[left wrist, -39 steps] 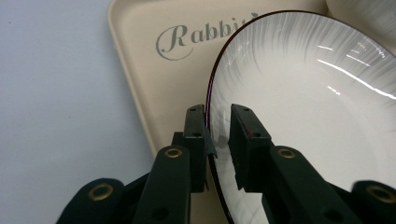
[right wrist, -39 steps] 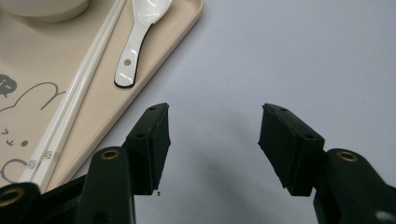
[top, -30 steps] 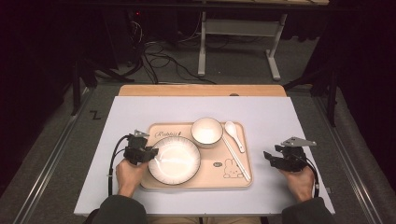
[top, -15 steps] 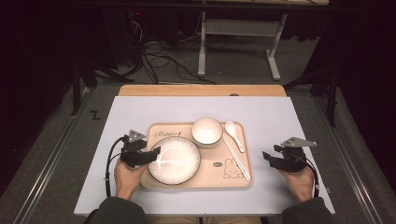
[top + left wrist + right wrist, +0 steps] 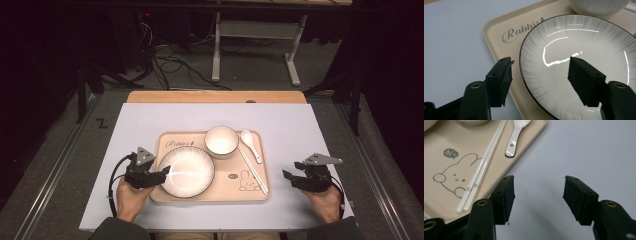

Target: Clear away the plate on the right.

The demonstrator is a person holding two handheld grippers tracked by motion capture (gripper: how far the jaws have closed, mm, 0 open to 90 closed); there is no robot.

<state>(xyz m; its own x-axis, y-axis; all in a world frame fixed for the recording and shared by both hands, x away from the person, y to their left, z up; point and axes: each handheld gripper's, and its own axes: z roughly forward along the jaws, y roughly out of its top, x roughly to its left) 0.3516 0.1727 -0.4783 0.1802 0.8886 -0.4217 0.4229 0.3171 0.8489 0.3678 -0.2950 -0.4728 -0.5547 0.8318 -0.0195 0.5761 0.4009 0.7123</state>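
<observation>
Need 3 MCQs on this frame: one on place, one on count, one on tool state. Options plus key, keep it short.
1. Where does the spoon lie?
A. On the tray, right of the small bowl
B. In the plate
C. On the bare table, off the tray

2. How many round dishes stand on the tray?
A. One
B. Two
C. Four

3. How does the left tool stand?
A. Shut on the plate's rim
B. Open, straddling the rim of the plate without pressing it
C. Shut on the chopsticks

Key: A, B, B.
1 A: the high view shows the spoon beside the bowl, next to the chopsticks.
2 B: the plate and the small bowl are the round dishes there.
3 B: the left tool's view shows its jaws wide apart, one outside the rim and one over the plate; they have just been opening.
</observation>
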